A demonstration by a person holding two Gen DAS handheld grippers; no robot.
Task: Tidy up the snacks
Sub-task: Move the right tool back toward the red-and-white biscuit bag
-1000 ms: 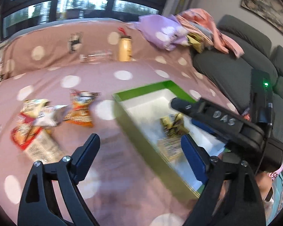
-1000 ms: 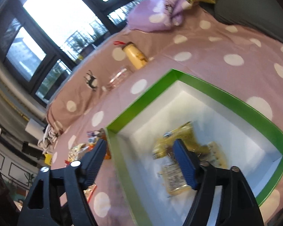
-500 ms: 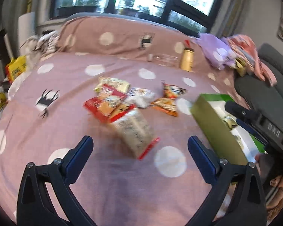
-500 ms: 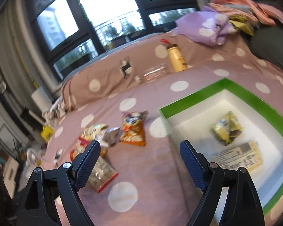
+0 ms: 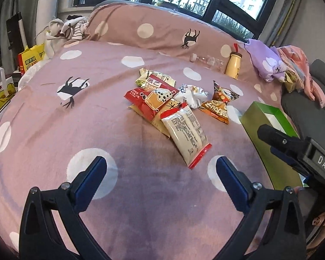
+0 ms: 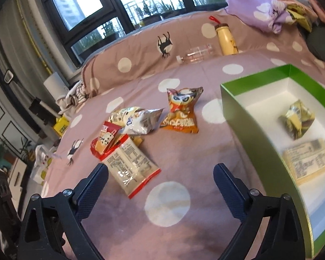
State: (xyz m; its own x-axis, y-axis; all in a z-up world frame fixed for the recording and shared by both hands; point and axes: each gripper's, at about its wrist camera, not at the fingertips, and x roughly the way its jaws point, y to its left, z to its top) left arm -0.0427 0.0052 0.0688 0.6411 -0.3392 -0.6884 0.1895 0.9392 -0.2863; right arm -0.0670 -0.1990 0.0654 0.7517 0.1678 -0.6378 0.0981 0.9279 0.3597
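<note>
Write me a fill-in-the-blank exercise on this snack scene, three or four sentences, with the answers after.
1. The green box already holds ____ snack packets.
2. Both the left gripper and the right gripper are ____ and hold nothing.
3. The orange snack bag lies on the bedspread, ____ the green box.
4. The yellow bottle stands upright beside a clear bottle that lies on its ____.

Missing words: two; open; outside; side
</note>
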